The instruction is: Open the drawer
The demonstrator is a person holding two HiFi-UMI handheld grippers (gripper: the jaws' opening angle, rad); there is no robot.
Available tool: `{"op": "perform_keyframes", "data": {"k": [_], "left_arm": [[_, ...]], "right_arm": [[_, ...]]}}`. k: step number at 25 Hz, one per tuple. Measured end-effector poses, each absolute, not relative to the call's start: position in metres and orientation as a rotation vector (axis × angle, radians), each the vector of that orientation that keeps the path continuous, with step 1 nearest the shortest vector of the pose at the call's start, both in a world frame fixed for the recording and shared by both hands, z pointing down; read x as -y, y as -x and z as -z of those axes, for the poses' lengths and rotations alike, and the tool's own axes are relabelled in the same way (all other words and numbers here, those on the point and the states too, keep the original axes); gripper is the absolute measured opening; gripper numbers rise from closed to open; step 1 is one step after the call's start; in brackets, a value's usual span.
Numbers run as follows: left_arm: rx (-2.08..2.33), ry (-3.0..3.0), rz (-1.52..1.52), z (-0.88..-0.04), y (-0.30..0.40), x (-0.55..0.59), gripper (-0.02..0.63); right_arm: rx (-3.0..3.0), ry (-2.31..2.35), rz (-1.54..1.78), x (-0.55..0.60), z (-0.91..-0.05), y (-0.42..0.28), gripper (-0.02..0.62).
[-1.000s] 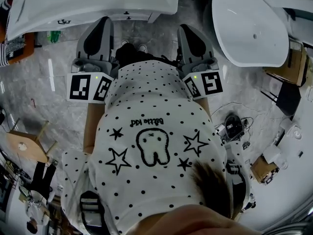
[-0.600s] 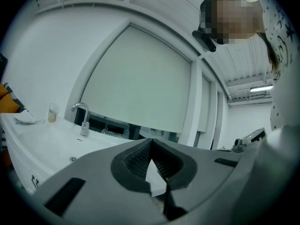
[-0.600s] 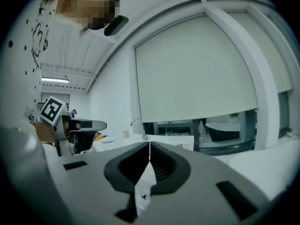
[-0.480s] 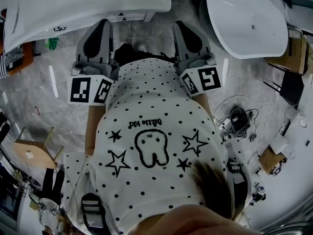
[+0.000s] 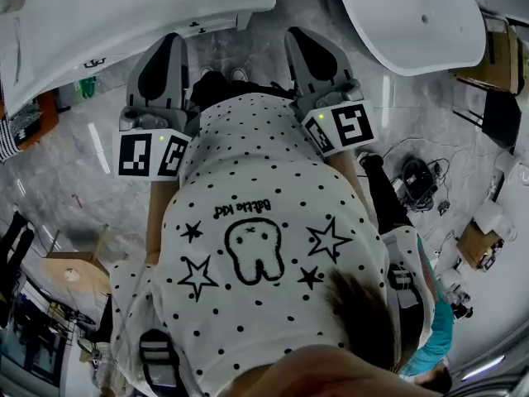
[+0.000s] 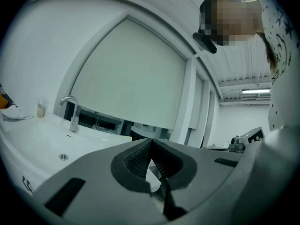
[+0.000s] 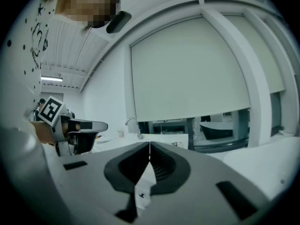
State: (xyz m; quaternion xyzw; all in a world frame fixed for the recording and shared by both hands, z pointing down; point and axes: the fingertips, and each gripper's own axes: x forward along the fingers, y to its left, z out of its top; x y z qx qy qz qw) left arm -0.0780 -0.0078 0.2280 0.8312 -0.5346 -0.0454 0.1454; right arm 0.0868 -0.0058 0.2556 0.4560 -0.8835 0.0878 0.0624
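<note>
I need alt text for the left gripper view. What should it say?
The left gripper, jaws shut and empty, fills the foreground. Beyond it lies a white sink with a metal faucet, below a large pale window blind.

Washbasin (image 5: 124, 11): glossy white, smooth
Bathtub (image 5: 413, 15): glossy white
Tap (image 6: 72, 111): shiny metal
Floor (image 5: 58, 180): polished grey stone look
Shirt (image 5: 248, 164): soft dotted cloth
Left gripper (image 6: 151, 142): matt grey plastic, ribbed black pads (image 6: 136, 161)
</note>
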Motion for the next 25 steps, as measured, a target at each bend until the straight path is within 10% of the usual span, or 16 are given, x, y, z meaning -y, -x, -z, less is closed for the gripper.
{"op": "perform_keyframes", "data": {"k": [25], "left_arm": [[1.453,-2.427,0.106,-0.229,0.064,0.017,0.005]], "right_arm": [[2.614,-1.473,-0.279,0.004,-0.251,-0.103,0.014]]}}
